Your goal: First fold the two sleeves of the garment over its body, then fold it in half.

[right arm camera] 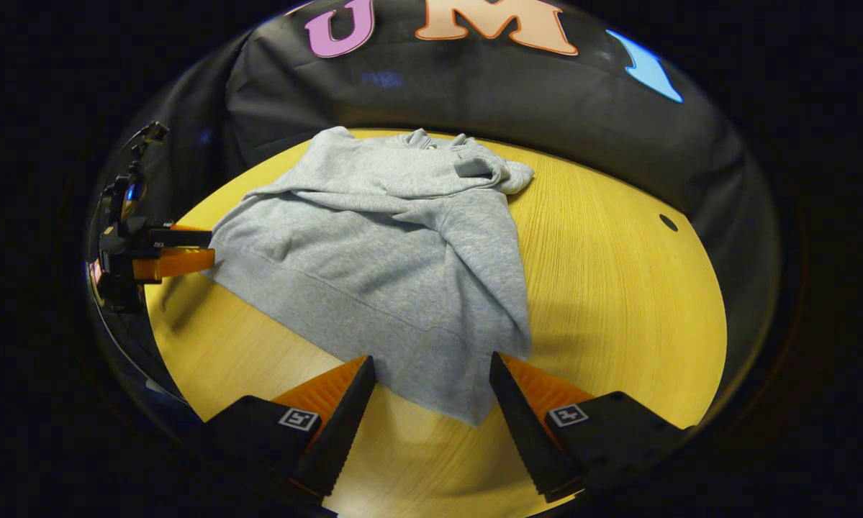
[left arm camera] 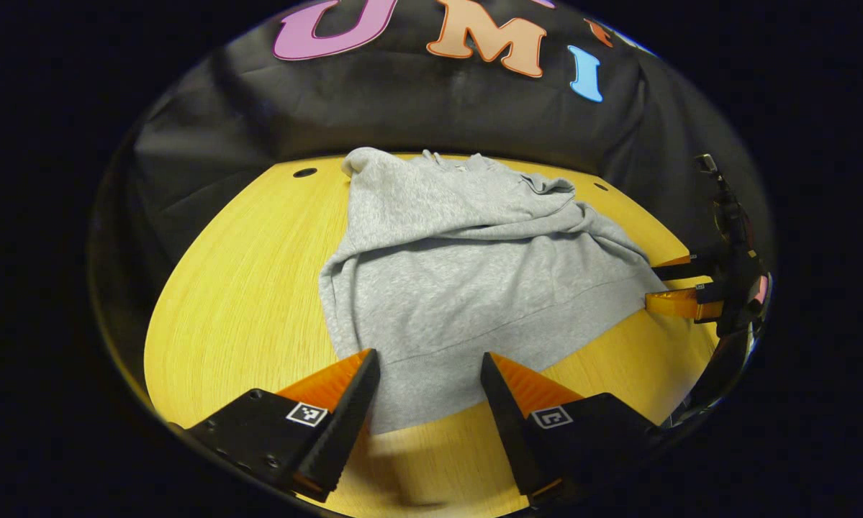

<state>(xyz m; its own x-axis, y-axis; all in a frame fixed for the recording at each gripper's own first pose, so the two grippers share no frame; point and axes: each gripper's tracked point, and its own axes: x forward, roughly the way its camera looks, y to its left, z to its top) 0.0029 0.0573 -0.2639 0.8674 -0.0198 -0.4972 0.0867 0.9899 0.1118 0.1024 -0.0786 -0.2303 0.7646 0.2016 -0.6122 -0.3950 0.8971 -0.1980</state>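
The left gripper point(left arm camera: 430, 360) has its two fingers spread apart, one on each side of the near hem of a single grey sweatshirt point(left arm camera: 460, 266), and neither finger presses on the cloth. The hem corner below it lies flat between the fingers on the yellow wooden tabletop point(left arm camera: 244, 288).

The right gripper point(right arm camera: 431, 363) is likewise spread wide, its two fingers on either side of the other near corner of the sweatshirt point(right arm camera: 388, 252) without clamping it. In the left gripper view this same gripper point(left arm camera: 663, 286) sits at the right edge of the tabletop, its fingers just at the sweatshirt's hem corner; whether they touch the cloth is hard to tell there. In the right gripper view the left gripper point(right arm camera: 186, 248) appears at the left edge of the tabletop point(right arm camera: 618, 288), right at the other hem corner.

The sweatshirt lies in the middle of the tabletop, collar toward the far edge by the black cloth wall point(left arm camera: 402, 108). Both sleeves lie folded across its body, leaving wrinkled ridges over the chest. Two small dark holes point(left arm camera: 304, 173) show in the tabletop near its far corners.
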